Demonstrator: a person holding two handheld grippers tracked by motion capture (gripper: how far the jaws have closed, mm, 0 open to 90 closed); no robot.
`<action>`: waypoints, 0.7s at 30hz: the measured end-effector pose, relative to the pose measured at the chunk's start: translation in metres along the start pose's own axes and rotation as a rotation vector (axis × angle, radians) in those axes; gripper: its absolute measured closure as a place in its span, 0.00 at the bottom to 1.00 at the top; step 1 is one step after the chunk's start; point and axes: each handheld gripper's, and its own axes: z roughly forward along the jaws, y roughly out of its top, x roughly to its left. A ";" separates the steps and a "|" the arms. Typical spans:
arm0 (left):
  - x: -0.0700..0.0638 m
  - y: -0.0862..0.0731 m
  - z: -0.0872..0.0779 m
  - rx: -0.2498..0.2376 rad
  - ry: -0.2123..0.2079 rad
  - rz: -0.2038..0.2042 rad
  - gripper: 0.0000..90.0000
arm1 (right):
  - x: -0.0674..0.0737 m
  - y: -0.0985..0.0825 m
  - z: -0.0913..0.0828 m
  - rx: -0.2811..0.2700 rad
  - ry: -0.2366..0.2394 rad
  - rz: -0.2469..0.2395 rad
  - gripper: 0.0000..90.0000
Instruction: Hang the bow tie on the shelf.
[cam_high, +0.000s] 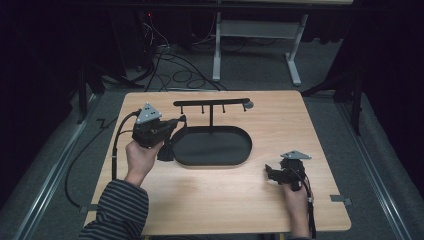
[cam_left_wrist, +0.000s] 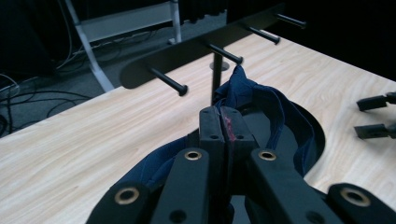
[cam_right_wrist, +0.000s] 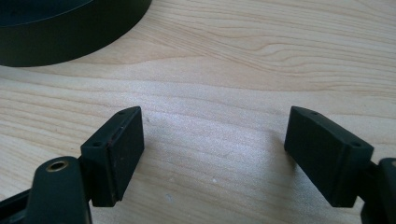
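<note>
Nearest the high camera, low at left: a striped sleeve (cam_high: 120, 207) and the left hand (cam_high: 140, 157) gripping the left tongs (cam_high: 167, 145), grey three-cornered plate on top, cable trailing off the surface's left edge. Clenched on a dark navy cloth (cam_left_wrist: 261, 105), jaws pressed together in the left gripper view with a streak of red at the seam between them; folds of the cloth bunched around and beyond the jaw tips, draped over the rim of the tray. From above, held at the left end of the black oval tray (cam_high: 235, 160), the cloth dark and hard to make out against it.

At centre, the tray lying on the light wooden surface (cam_high: 215, 200); behind it, a thin black post carrying a horizontal black bar (cam_high: 212, 103) with short pegs (cam_left_wrist: 169, 81) pointing toward the near side. Bar tilted across the left gripper view, the post just behind the cloth.

At right, well apart from the tray, the right hand (cam_high: 295, 195) holding the right tongs (cam_high: 270, 172) low over bare wood. Released: jaws spread wide in the right gripper view (cam_right_wrist: 212, 154), nothing but wood grain between them, the tray's black wall (cam_right_wrist: 70, 32) at upper left.
</note>
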 end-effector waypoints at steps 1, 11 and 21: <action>0.001 0.001 0.000 -0.003 0.002 -0.003 0.98 | 0.000 0.000 0.000 0.000 0.000 0.000 0.23; 0.009 0.012 0.009 -0.009 0.058 -0.008 0.98 | 0.000 0.000 0.000 0.000 0.000 0.000 0.23; 0.011 0.017 0.025 0.013 0.097 0.003 0.98 | 0.000 0.000 0.000 0.000 0.000 0.000 0.23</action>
